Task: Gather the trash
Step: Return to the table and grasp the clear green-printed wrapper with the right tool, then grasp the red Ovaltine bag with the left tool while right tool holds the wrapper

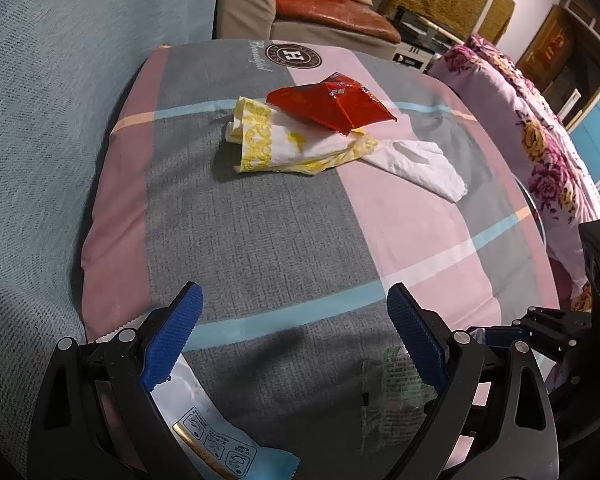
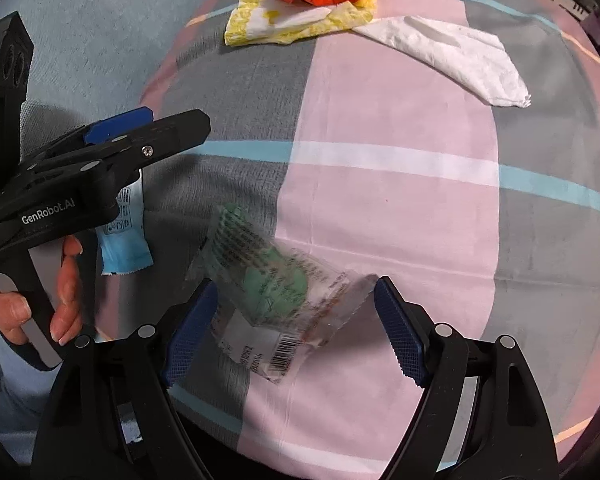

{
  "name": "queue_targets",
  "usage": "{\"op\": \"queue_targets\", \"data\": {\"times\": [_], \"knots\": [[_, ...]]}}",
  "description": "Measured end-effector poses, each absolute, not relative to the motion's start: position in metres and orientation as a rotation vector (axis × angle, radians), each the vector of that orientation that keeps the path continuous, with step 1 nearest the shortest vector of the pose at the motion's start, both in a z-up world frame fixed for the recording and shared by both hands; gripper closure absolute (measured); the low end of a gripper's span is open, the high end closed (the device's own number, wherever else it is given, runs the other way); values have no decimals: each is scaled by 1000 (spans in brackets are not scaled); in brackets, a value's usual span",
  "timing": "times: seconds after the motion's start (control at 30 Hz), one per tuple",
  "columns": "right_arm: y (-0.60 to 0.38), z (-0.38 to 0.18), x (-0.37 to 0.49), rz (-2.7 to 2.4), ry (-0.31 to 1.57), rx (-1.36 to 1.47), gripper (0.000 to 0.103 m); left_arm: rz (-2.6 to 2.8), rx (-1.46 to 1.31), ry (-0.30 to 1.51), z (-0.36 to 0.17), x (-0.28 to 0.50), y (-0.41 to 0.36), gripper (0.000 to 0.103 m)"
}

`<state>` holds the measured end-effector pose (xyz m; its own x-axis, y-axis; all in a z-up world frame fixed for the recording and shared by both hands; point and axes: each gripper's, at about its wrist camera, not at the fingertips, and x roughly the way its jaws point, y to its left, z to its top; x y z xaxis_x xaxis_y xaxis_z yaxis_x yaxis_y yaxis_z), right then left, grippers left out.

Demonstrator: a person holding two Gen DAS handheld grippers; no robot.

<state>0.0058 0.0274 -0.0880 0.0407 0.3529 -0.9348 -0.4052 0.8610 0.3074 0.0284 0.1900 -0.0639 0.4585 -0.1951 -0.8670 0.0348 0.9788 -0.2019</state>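
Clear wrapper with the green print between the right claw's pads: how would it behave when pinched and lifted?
The clear wrapper looks thin and crinkled, so it would probably crumple and hang limp. Its glossy film may slip between the right claw pads. It appears flat and empty, so it is likely very light.

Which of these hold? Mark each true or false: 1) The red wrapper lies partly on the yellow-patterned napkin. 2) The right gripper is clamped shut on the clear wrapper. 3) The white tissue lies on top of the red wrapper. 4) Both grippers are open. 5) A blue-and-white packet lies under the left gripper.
1) True: the red wrapper overlaps the yellow-patterned napkin.
2) False: the right gripper stands open around the clear wrapper.
3) False: the white tissue lies beside it on the cushion.
4) True, the left gripper too.
5) True: the blue-and-white packet.
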Motion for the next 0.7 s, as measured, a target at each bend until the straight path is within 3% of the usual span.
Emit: {"op": "queue_targets", "data": {"times": [0.03, 0.07, 0.23, 0.7], "knots": [[28, -88, 5, 587, 1414, -37, 43, -141, -165, 1084, -64, 28, 190, 10], [28, -89, 5, 592, 1414, -28, 50, -139, -166, 1083, -64, 28, 190, 9], [24, -84, 4, 616, 1402, -2, 68, -138, -182, 1088, -66, 30, 189, 10], [-52, -35, 53, 436, 1244, 99, 79, -125, -195, 1046, -52, 65, 176, 10]]}}
